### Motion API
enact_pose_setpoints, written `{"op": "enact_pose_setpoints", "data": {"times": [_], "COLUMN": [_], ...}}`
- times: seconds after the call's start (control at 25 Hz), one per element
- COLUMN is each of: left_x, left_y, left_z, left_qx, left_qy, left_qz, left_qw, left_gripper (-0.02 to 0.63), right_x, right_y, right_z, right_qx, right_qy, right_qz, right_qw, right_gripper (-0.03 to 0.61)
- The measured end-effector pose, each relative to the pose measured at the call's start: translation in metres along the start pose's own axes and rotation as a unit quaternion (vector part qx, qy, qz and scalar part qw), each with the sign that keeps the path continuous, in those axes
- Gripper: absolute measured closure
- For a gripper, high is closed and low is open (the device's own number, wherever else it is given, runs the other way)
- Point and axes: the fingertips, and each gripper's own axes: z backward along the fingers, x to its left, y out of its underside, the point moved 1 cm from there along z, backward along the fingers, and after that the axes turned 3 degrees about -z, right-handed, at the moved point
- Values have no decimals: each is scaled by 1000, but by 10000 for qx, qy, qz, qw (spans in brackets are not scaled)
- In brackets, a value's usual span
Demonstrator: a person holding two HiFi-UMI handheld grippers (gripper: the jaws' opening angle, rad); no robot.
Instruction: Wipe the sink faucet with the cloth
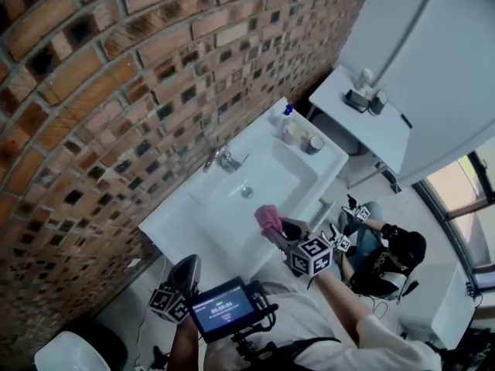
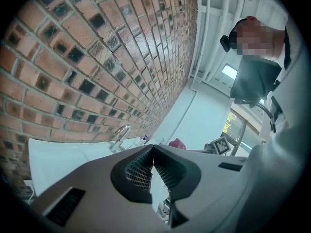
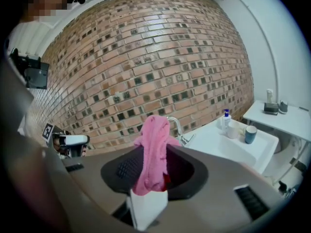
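Observation:
A white sink point(image 1: 193, 207) stands against the brick wall, with a chrome faucet point(image 1: 224, 159) at its back edge. My right gripper point(image 1: 280, 230) hovers over the sink's front rim, shut on a pink cloth point(image 1: 269, 218) that sticks up from its jaws. In the right gripper view the cloth point(image 3: 153, 130) hangs bunched between the jaws of the right gripper point(image 3: 155, 149), and the faucet point(image 3: 178, 128) shows just behind it, apart from it. My left gripper point(image 1: 186, 272) is shut and empty near the sink's left front corner. The left gripper point(image 2: 152, 148) looks along the sink toward the faucet point(image 2: 120, 136).
A blue-topped soap bottle point(image 1: 287, 114) and cups point(image 1: 312, 144) sit on the sink's right end. Beyond it a white shelf point(image 1: 379, 130) carries small items. Another person point(image 1: 390, 255) sits on the floor at lower right. The brick wall point(image 1: 116, 91) runs close behind the faucet.

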Motion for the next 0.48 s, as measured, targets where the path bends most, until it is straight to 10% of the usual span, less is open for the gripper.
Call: {"op": "enact_pose_setpoints", "data": {"times": [0.48], "left_x": [14], "left_y": [-13], "left_z": [-86], "left_qx": [266], "left_qy": [-444], "left_qz": [77], "left_qw": [9986], "left_gripper": [614], "right_x": [-94], "right_y": [-1], "right_z": [-73], "right_qx": [479], "right_qy": [-137], "right_qz": [-338], "right_qw": [9982], "right_gripper": [431]}}
